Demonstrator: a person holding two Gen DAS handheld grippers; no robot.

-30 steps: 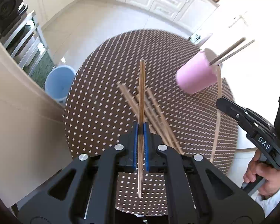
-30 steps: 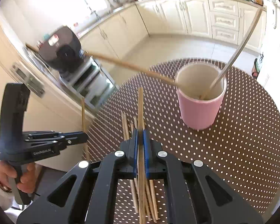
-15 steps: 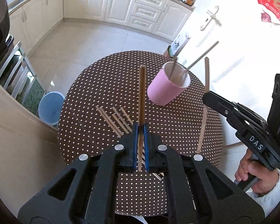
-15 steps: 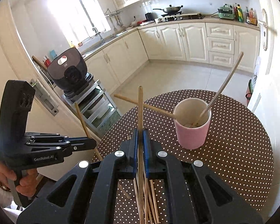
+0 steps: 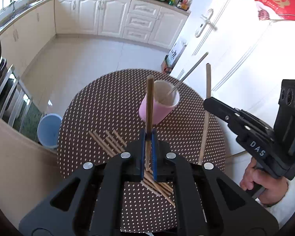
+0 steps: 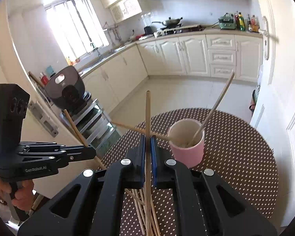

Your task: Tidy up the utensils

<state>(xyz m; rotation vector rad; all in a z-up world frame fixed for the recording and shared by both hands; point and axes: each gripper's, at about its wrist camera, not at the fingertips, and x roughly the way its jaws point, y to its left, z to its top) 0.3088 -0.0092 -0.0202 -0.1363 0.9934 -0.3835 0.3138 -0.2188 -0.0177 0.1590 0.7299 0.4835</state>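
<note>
Carrying chopsticks to cup (image 5: 159,106): left gripper (image 5: 147,153) and right gripper (image 6: 147,157) each pinching one chopstick (image 5: 149,106), fingers nearly closed. Next: tip over rim, release.

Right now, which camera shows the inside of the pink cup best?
The right wrist view: the pink cup faces it unobstructed, two chopsticks leaning inside. In the left wrist view, a held chopstick crosses the cup.

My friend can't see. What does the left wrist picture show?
The left gripper pinches one upright chopstick above a dotted round table. Behind stands a pink cup, loose chopsticks lie below, and the right gripper holds another.
</note>
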